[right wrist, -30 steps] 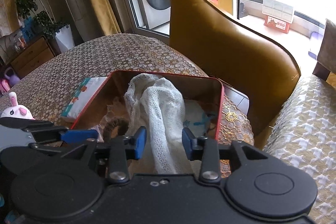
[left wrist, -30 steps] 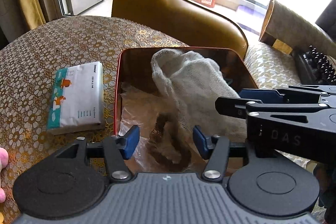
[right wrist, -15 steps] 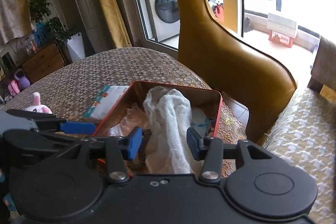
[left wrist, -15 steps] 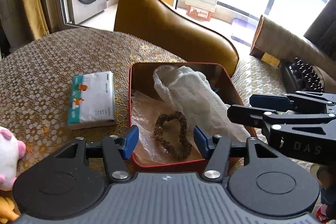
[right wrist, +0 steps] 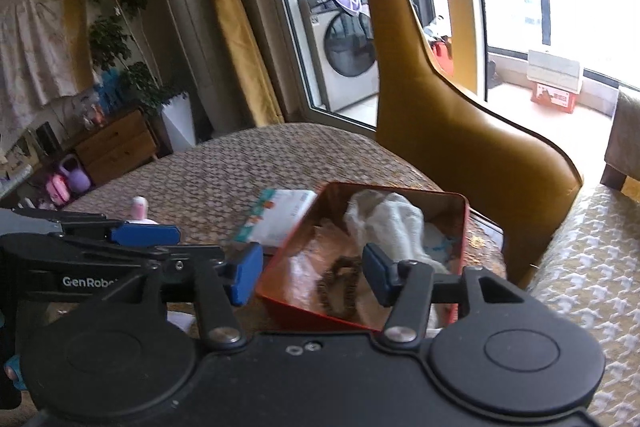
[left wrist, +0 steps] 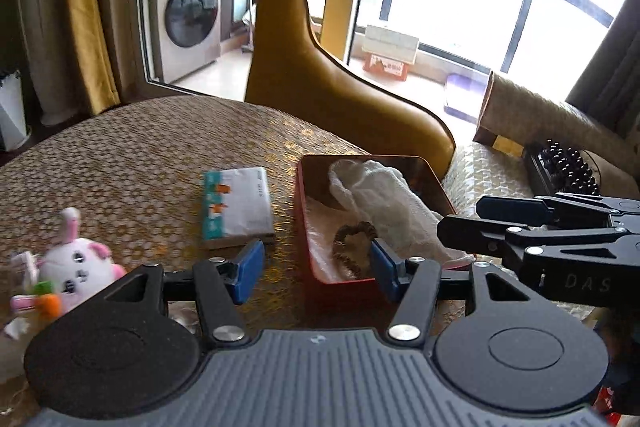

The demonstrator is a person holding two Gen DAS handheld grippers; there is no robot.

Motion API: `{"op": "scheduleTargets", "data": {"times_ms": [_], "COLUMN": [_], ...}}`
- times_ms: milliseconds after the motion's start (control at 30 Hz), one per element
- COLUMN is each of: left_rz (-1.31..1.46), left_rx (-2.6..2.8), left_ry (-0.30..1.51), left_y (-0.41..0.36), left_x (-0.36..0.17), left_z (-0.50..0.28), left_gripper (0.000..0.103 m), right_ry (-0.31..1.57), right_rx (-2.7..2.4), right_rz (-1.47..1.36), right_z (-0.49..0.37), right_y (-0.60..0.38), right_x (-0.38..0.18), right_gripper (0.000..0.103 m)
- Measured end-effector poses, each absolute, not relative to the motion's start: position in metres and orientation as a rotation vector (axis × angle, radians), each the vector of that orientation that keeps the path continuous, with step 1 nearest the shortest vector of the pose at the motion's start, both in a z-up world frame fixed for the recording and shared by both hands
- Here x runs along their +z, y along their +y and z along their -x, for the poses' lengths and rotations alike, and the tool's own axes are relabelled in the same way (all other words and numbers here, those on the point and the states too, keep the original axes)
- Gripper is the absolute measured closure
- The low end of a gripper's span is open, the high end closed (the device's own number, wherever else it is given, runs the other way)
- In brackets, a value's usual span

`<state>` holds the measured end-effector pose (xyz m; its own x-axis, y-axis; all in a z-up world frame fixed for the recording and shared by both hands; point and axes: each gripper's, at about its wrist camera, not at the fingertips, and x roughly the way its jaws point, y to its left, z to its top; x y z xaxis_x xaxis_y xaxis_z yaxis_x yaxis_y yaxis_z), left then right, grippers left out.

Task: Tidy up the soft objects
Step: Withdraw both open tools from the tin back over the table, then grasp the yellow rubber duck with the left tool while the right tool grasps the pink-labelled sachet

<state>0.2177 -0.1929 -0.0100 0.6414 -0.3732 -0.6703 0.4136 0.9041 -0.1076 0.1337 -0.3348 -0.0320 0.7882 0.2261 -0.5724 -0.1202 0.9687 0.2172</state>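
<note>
Jaws of both grippers have just been opening and stand apart with nothing between them: left gripper [left wrist: 316, 269] and right gripper [right wrist: 312, 275] have drawn back and up from the red rectangular tin [left wrist: 306, 227], where the white gauze cloth [left wrist: 384, 195] and brown scrunchie [left wrist: 352, 247] lie; a pink-and-white plush rabbit [left wrist: 80, 263] now shows.

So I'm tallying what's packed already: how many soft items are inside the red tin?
2: a white mesh cloth along its right side, and a brown scrunchie at the near end. Others may be hidden beneath the cloth.
</note>
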Motion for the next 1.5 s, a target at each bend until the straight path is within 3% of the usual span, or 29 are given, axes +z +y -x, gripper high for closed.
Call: {"op": "scheduleTargets", "data": {"times_ms": [67,433,567,667,1133,1267,1500], "left_rz": [-0.059,-0.011,0.005,0.022,0.116,0.115,0.145], "left_rx": [-0.428,-0.378,-0.354,-0.328,-0.214,-0.2,-0.17], "left_ry": [0.727,0.683,0.676,0.675,0.681,0.695,0.753], "left_y": [-0.181,-0.11,-0.087,-0.068,0.01,0.016,0.019], "left_x": [-0.005,0.004,0.004,0.003,-0.015,-0.023,-0.047], "left_z": [-0.209,-0.171,-0.163,-0.159,-0.155,-0.156,-0.161], "left_gripper": [0.032,0.032,0.031,0.023,0.013,0.0,0.0], "right_ry": [0.622,0.579,0.572,0.573,0.602,0.621,0.652], "right_rx": [0.201,0.288,0.317,0.335,0.353,0.377,0.38], "right_rz": [-0.18,-0.162,-0.144,-0.138,-0.148,-0.147,-0.126], "right_z": [-0.129,-0.101,-0.097,-0.096,-0.098,-0.101,-0.109], "right_y": [-0.326,-0.275,-0.255,-0.244,-0.211,-0.2,-0.179], "right_x": [-0.027,-0.014,-0.013,-0.015,-0.029,-0.038,-0.059], "right_gripper": [0.046,0.038,0.031,0.029,0.007,0.004,0.003]}}
